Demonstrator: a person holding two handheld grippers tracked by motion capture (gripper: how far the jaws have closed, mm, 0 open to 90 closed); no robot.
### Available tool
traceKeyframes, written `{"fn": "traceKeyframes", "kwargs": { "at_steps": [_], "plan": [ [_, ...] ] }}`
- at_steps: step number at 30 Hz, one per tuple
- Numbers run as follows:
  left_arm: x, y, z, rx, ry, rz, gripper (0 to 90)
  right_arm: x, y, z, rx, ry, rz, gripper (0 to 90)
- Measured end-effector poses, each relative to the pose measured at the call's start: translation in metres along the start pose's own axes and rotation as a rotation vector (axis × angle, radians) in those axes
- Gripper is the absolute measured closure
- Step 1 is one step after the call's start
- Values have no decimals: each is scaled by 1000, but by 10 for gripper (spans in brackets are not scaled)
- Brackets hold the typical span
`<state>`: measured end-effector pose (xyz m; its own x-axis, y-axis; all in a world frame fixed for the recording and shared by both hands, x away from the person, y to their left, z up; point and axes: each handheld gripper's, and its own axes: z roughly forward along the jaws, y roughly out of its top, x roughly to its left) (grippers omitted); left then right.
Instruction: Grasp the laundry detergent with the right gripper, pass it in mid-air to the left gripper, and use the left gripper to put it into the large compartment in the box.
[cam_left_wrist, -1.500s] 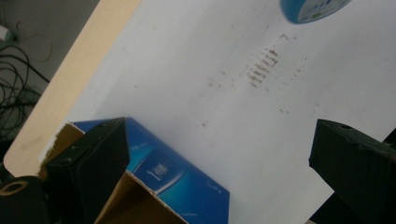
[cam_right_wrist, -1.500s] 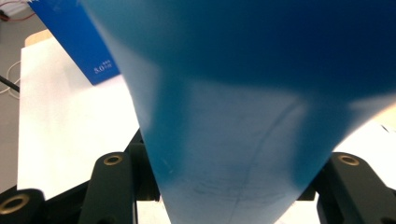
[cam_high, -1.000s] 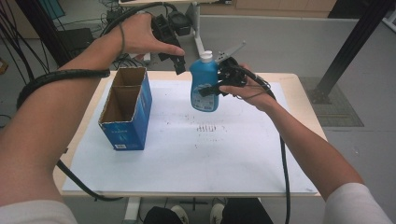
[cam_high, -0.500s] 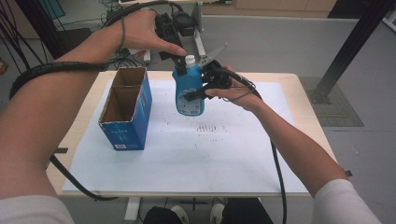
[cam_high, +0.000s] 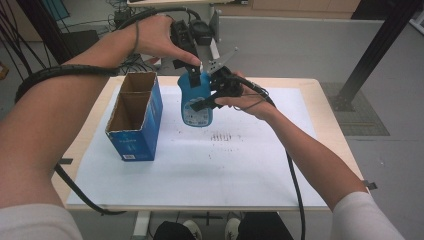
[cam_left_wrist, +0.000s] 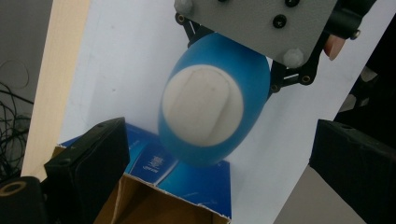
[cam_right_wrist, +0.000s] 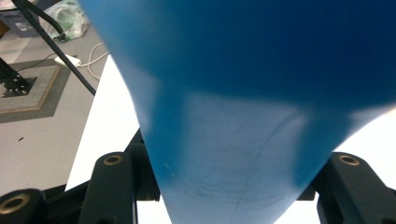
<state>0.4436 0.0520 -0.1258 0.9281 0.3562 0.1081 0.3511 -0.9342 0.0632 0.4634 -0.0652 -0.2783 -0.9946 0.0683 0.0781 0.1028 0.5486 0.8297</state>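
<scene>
You get bright, even, soft-shadowed light over the table (cam_high: 300, 125); up close, the blue bottle (cam_right_wrist: 243, 116) blurs, and its white cap (cam_left_wrist: 203, 105) is soft.

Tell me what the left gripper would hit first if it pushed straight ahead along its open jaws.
Most likely the white cap of the blue bottle, which sits dead ahead between the left gripper's open jaws. The right gripper holds that bottle up over the table. How far off the cap is cannot be told.
</scene>
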Motion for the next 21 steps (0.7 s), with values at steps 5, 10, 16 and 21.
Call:
{"fn": "traceKeyframes", "kwargs": {
  "at_steps": [5,10,16,21],
  "plan": [
    [0,-1,1,2,-8,5,55,1,1,0,-3,5,-6,434],
    [0,0,4,10,-18,9,55,4,3,-2,-11,4,-13,433],
    [0,1,7,10,-24,10,55,5,3,-5,-17,4,-25,434],
    [0,3,8,20,-27,22,55,7,4,-8,-19,5,-32,434]
  ]
}}
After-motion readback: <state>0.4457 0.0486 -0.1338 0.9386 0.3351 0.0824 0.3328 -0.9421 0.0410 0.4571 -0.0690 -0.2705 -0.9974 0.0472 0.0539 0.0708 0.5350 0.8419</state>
